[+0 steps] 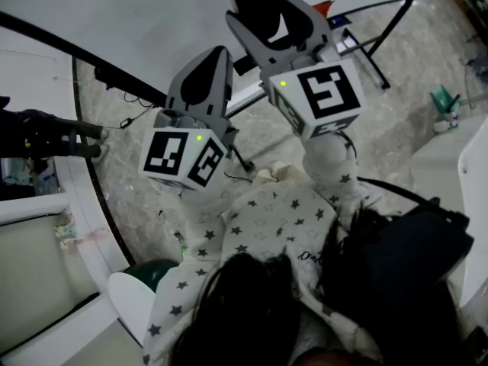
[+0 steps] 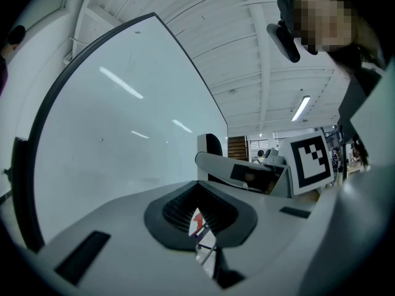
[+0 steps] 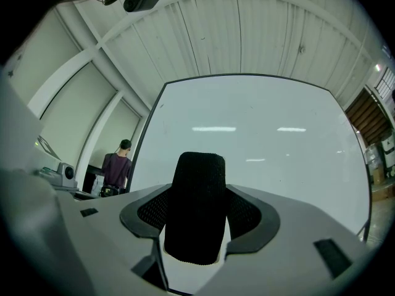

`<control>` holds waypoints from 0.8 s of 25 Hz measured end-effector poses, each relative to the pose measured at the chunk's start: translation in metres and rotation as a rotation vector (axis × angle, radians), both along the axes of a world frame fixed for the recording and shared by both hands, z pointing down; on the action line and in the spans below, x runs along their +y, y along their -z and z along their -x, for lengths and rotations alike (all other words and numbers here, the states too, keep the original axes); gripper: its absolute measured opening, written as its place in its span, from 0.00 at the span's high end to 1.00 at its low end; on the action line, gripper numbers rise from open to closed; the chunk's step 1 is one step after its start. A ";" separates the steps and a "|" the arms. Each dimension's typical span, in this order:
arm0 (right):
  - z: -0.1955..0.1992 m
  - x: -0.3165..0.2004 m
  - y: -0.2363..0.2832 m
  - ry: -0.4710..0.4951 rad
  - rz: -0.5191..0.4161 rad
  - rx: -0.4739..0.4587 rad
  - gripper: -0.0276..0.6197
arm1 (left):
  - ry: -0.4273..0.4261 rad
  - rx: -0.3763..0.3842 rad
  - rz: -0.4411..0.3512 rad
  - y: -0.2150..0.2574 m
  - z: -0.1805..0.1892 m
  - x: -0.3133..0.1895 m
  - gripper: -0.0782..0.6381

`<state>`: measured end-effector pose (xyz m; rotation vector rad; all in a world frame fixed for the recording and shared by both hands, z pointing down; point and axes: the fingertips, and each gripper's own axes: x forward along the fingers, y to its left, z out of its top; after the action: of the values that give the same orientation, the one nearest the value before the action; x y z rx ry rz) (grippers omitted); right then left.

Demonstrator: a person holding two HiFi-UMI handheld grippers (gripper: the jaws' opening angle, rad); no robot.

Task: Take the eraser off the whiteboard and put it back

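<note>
My right gripper (image 3: 197, 230) is clamped on the eraser (image 3: 197, 205) — a black, rough-textured block standing upright between the jaws, which press against its two sides. The eraser's far end points at the whiteboard (image 3: 259, 140), near the middle of the board's lower part, but I cannot tell from either view whether it touches the surface. From the head view the right gripper (image 1: 268, 12) sits up against the whiteboard's (image 1: 114, 14) bottom edge, with the left gripper (image 1: 202, 78) just beside it and a little further back from the board. My left gripper (image 2: 200, 224) holds nothing: its jaws are drawn in to a narrow slit, and only a strip of floor shows through the gap. In that view the whiteboard (image 2: 123, 134) lies off to the left, and the right gripper's marker cube (image 2: 311, 163) shows to the right of the board. A person (image 3: 117, 165) stands beyond the whiteboard's left edge, back turned.
</note>
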<state>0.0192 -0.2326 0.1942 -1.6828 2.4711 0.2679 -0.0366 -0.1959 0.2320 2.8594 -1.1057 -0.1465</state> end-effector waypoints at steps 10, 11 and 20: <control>0.002 -0.003 0.000 0.005 0.008 -0.002 0.55 | -0.006 0.019 0.011 0.001 0.000 -0.001 0.89; 0.002 -0.003 0.002 0.006 0.006 -0.004 0.55 | -0.006 0.020 0.010 0.002 0.000 -0.002 0.89; 0.008 -0.003 0.007 0.034 -0.014 -0.007 0.55 | 0.012 0.024 -0.014 0.003 0.006 -0.005 0.89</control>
<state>0.0112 -0.2355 0.1869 -1.6324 2.4838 0.2744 -0.0421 -0.2005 0.2289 2.8555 -1.1219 -0.1892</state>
